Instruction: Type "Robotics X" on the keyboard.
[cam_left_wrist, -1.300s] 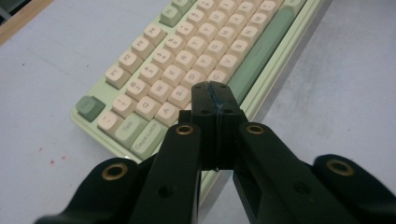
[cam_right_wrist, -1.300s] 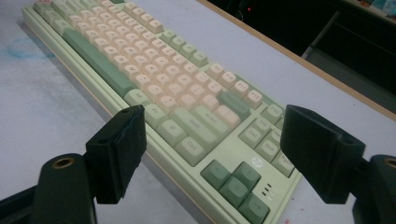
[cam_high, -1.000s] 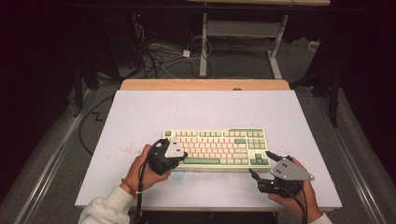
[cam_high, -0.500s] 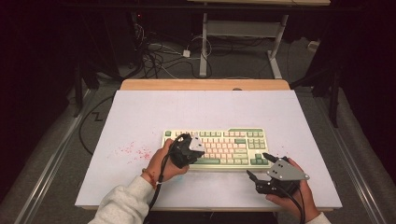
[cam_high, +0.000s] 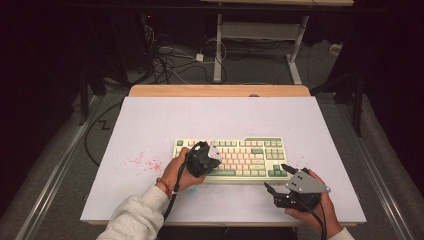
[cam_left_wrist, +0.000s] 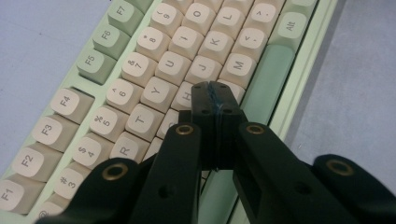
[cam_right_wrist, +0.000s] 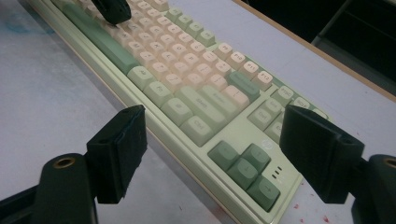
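In the high view, the pale-green and cream mechanical keyboard with plastic keycaps (cam_high: 231, 158) lies flat near the front middle of the white-topped bench (cam_high: 150, 120), its long side running across. The left claw (cam_high: 214, 156) hangs over the keyboard's left half, its tip pointing down at the letter keys. The right claw (cam_high: 275, 177) rests on the bench just off the keyboard's front right corner, apart from it. A scatter of small red specks (cam_high: 142, 162) marks the bench to the left of the keyboard.

In the left gripper view, the left claw (cam_left_wrist: 215, 91) is clenched, jaws pressed flat together with nothing between them, forming a single blunt tip. It sits over the cream letter keys (cam_left_wrist: 163, 70) close to H, next to the long green space bar (cam_left_wrist: 261, 79); whether it touches a key cannot be told.

In the right gripper view, the right claw (cam_right_wrist: 210, 154) stands wide and released, framing the green arrow keys (cam_right_wrist: 245, 168) at the keyboard's near corner.

As a judgement: the keyboard looks rigid, fairly heavy for its size, and likely to stay put under a light press. The keycaps are smooth, slightly dished and sprung, so a closed tip should press straight down on a cap's centre, or it may slide off and catch a neighbour. To move or steady the board, the place to hold is its stiff case edge, not the caps, which can pull off.
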